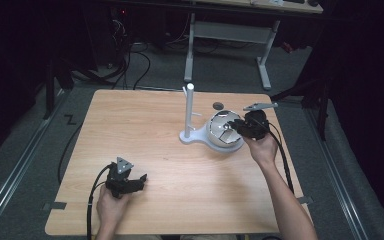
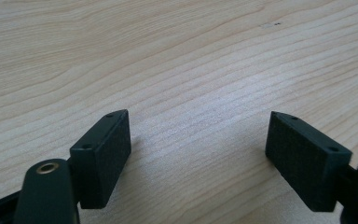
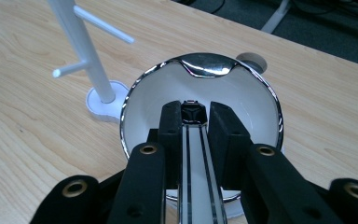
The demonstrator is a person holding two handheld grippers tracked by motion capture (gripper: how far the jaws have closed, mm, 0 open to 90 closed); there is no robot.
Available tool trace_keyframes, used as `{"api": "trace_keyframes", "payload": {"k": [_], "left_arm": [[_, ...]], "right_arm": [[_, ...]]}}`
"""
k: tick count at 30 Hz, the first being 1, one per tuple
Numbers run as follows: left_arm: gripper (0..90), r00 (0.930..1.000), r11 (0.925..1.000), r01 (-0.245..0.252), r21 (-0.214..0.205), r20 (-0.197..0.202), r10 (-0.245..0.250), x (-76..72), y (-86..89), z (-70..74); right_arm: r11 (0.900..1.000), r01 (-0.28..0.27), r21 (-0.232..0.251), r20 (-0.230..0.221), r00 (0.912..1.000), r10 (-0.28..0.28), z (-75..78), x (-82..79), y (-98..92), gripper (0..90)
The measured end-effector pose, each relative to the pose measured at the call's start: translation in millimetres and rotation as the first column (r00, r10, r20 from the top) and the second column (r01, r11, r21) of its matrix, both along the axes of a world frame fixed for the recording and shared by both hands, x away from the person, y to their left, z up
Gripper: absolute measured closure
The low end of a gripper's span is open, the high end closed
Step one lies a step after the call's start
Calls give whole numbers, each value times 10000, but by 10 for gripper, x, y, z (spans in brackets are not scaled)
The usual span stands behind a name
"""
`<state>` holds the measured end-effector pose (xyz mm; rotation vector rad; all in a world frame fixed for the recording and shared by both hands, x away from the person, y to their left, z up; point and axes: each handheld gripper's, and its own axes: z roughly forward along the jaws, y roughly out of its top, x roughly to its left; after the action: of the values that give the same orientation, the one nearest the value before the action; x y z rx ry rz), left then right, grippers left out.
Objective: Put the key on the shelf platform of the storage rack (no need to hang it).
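Note:
A white round bowl (image 1: pixel 220 131) with a chrome rim lies tipped on the table's right side, its opening toward my right gripper (image 1: pixel 237 126). In the right gripper view, the bowl (image 3: pixel 242 93) has a flat white-and-chrome handle (image 3: pixel 195 168) running back between the jaws, and the right gripper (image 3: pixel 195 116) is shut on it. A white stand (image 1: pixel 190 112) with a tall pole and short pegs rises just left of the bowl; its pole (image 3: pixel 86 56) shows at upper left. My left gripper (image 1: pixel 141 181) rests open near the front left, nothing between its fingers (image 2: pixel 107 149), over bare wood.
A dark round hole (image 1: pixel 218 105) sits in the tabletop behind the bowl. The wooden table (image 1: pixel 145 130) has open surface between the two hands. Beyond its far edge stand white desk legs (image 1: pixel 265 60) and floor cables (image 1: pixel 130 60).

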<state>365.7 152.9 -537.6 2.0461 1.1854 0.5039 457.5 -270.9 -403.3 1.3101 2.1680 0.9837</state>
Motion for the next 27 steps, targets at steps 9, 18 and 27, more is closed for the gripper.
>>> {"api": "trace_keyframes", "payload": {"k": [9, 18, 27], "left_arm": [[226, 10000, 10000, 2, 1, 1, -2, 0, 0, 0], [227, 10000, 10000, 3, 5, 1, -3, 0, 0, 0], [225, 10000, 10000, -1, 8, 7, 1, 0, -1, 0]], "right_arm": [[9998, 222, 23, -261, 9994, -221, -93, 110, 8, 758], [9990, 442, 110, -409, 9982, -438, -182, 206, -9, 757], [9982, 582, -123, -630, 9963, -589, -295, 304, 21, 757]]}}
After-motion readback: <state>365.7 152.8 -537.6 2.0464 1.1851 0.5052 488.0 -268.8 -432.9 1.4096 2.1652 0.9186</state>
